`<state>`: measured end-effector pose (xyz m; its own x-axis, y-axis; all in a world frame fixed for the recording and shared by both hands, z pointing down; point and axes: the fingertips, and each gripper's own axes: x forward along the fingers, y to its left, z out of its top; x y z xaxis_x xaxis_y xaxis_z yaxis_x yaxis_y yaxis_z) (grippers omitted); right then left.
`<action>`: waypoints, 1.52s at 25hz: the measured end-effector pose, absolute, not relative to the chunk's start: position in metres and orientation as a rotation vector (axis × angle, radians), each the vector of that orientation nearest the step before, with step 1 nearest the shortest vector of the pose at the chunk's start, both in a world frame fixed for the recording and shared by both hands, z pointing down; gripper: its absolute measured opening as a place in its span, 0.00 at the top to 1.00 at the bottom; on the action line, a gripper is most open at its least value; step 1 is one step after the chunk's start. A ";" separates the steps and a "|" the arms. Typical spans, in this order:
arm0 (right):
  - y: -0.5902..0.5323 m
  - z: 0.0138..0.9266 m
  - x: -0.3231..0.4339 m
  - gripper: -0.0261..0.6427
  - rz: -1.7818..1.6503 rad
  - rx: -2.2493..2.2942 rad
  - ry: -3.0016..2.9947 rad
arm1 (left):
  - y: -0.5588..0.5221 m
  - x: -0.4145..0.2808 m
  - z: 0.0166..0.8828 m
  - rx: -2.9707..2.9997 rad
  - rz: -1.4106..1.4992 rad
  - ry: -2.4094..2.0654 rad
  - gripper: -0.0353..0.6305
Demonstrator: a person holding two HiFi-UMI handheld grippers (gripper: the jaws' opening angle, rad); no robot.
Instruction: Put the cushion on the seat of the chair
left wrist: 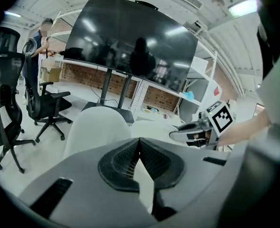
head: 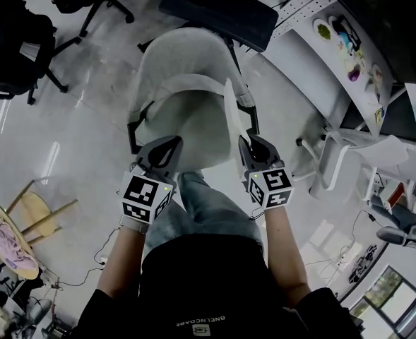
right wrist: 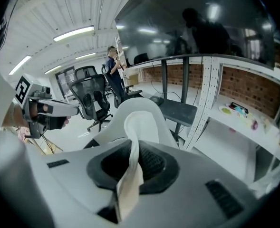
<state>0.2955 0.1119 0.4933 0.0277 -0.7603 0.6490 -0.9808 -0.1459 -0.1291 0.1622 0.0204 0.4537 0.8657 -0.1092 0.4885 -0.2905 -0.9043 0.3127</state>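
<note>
A pale grey cushion (head: 193, 122) hangs over the seat of a white shell chair (head: 186, 48), its right edge curled upward. My left gripper (head: 171, 143) is shut on the cushion's near left edge and my right gripper (head: 248, 141) is shut on its near right edge. In the left gripper view a thin strip of the cushion (left wrist: 145, 184) is pinched between the jaws of my left gripper (left wrist: 140, 146), with the right gripper (left wrist: 189, 134) beyond. In the right gripper view the cushion (right wrist: 139, 122) rises from my right gripper (right wrist: 132, 148) in front of the chair back (right wrist: 161, 120).
A large dark screen (left wrist: 130, 42) on a stand with a black base (head: 218, 9) stands behind the chair. Black office chairs (head: 17, 41) are at the left, a wooden stool (head: 17, 232) at the lower left, a white desk (head: 335, 55) and another white chair (head: 349, 154) at the right.
</note>
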 end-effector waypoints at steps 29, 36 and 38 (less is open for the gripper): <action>0.051 0.558 0.245 0.89 0.944 1.767 -1.798 | -0.004 0.080 0.481 2.505 0.715 -0.501 0.93; 0.029 0.590 0.197 0.89 0.956 1.611 -1.835 | -0.012 0.035 0.487 2.462 0.687 -0.620 0.93; 0.023 0.601 0.181 0.89 0.958 1.562 -1.841 | -0.013 0.018 0.491 2.436 0.689 -0.656 0.93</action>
<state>0.1806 0.0231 0.6013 -0.1845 -0.6001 0.7784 -0.9818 0.0766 -0.1737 0.0180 -0.0125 0.4910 0.7534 -0.3034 0.5834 -0.5680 -0.7473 0.3449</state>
